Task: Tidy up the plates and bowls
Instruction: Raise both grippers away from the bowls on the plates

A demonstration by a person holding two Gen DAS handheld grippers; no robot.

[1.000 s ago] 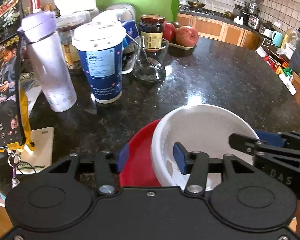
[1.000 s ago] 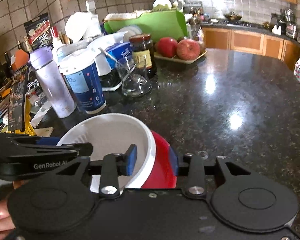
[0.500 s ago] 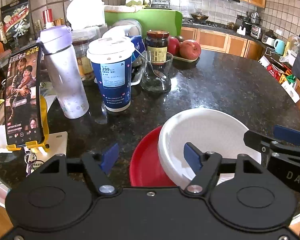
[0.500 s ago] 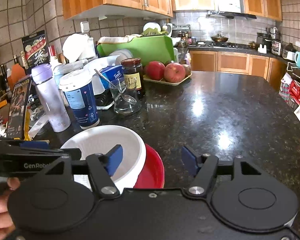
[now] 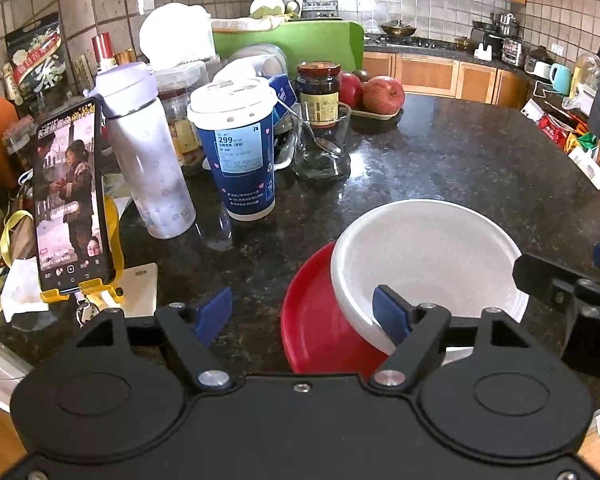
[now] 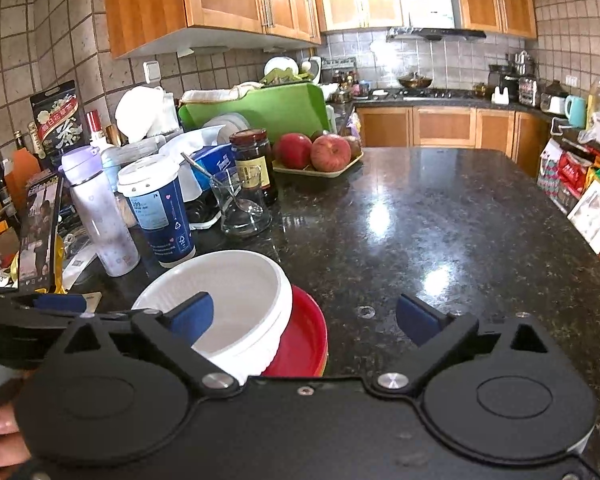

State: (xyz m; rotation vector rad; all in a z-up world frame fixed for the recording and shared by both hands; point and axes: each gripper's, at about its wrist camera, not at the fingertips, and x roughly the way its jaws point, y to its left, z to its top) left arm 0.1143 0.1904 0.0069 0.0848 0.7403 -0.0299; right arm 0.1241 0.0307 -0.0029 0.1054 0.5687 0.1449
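Left gripper (image 5: 303, 310), jaws spread wide after just opening, nothing pressed between the blue pads (image 5: 213, 312); its right pad stands inside the white bowl (image 5: 428, 256) but the left pad stands clear of the dishes, so no grip is made. Right gripper (image 6: 304, 318), jaws at their widest after just opening; its left pad sits over the white bowl's interior, its right pad over bare counter, nothing clamped. The white bowl rests in the red plate (image 5: 316, 320), the plate's rim showing at both sides, the stack standing on the dark granite countertop (image 6: 440, 220) near its near edge. Beyond the stack, toward the countertop's far left corner: a blue paper cup (image 5: 240, 148) with white lid, a lilac water bottle (image 5: 144, 152), a glass (image 5: 320, 144) holding a spoon, a dark jar (image 5: 318, 88), and a tray of apples (image 6: 316, 152). A phone (image 5: 72, 196) stands upright in a yellow holder at the left edge.
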